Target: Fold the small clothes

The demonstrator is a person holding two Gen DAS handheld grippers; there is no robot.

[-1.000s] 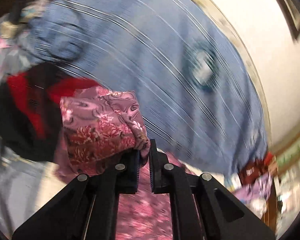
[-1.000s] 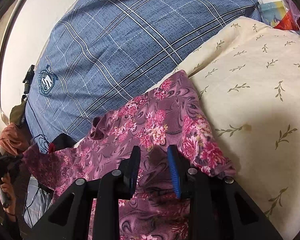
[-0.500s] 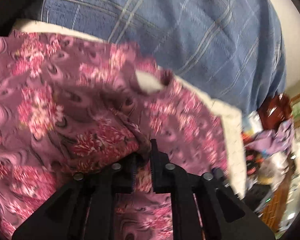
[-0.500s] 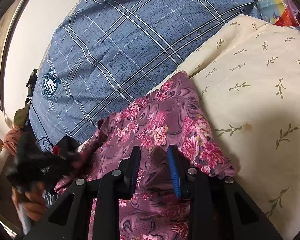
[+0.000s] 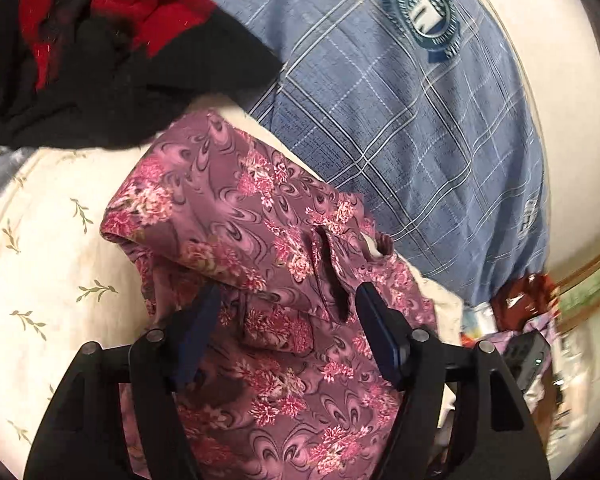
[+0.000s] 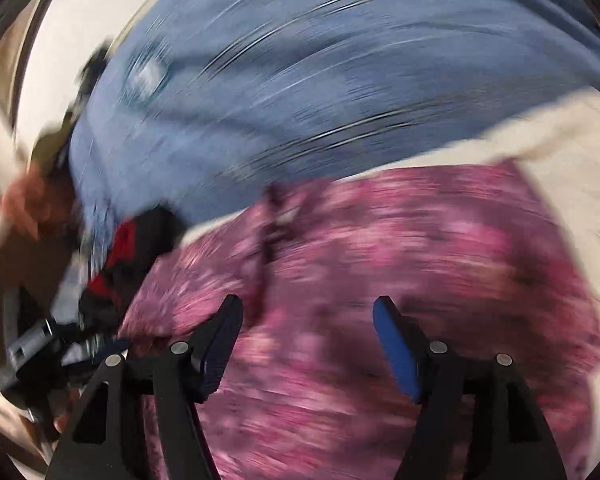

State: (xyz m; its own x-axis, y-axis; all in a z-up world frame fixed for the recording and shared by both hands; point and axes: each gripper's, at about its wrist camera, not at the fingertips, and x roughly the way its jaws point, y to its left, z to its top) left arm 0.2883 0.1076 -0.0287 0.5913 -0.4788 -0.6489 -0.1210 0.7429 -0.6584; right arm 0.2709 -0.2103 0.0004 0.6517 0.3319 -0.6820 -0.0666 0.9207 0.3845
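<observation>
left tool (image 5: 288, 320) just opened, floral garment (image 5: 260, 220) beneath, unclamped

No legible writing, only a blurred badge on the blue checked cloth

The blue checked cloth (image 5: 400, 128) carries a round teal and white badge (image 5: 422, 16) near the top of the left wrist view; it has a ring that seems to hold lettering and blocky white shapes in the middle, but none of it can be made out. A second, smaller mark (image 5: 529, 214) sits near the cloth's right edge, also too blurred to read. In the right wrist view the same badge (image 6: 146, 74) is only a pale smear. The flowered purple garment (image 5: 260, 240) and the leaf-print cream cover (image 5: 52, 264) bear patterns, no words
</observation>
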